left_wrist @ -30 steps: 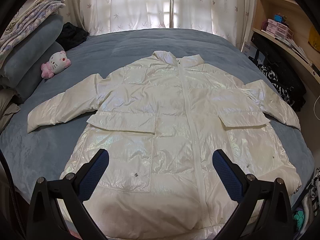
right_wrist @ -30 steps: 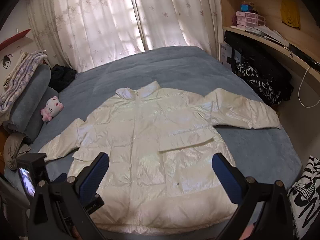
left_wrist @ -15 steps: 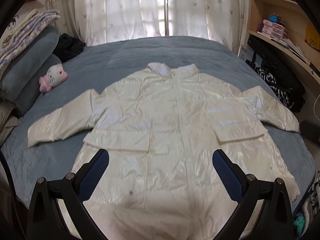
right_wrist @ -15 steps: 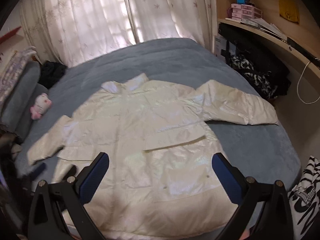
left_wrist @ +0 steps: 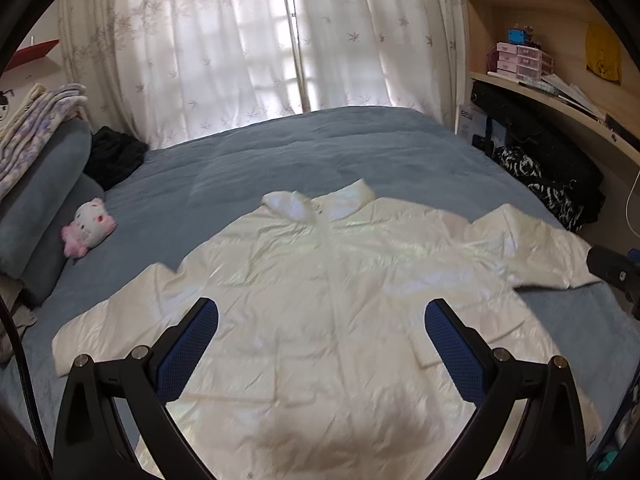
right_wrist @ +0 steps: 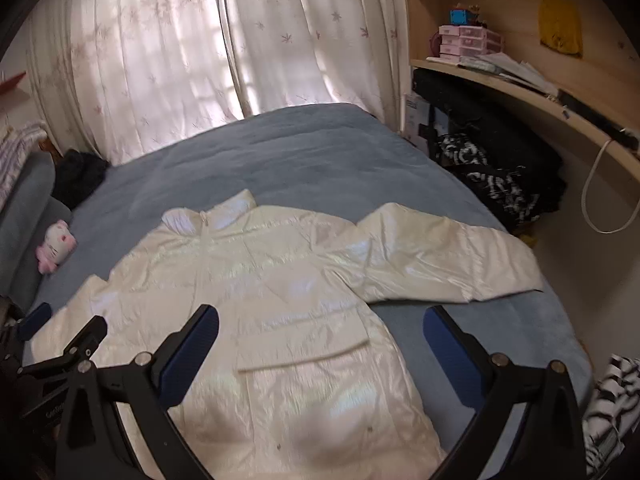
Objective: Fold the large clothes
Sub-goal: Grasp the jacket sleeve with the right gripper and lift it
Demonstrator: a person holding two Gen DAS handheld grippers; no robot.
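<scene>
Hovering over the hem end, left gripper [left_wrist: 320,344] & right gripper [right_wrist: 320,344] both gape wide, holding nothing. One white puffer jacket [left_wrist: 332,300] lies front-up, zipped, flat on the blue bed [left_wrist: 304,152], w/ 2 sleeves spread out, 2 flap pockets, collar at the far end. Risk, imo: the shell looks slick & puffy, so a shallow pinch could slip, or a fold may spring back open. Further off: one pink-white cat plush [left_wrist: 89,227] beside the pillows, 2 curtain panels behind.

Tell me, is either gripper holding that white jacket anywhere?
No. The left gripper and right gripper are both open above the white jacket, holding nothing.
</scene>
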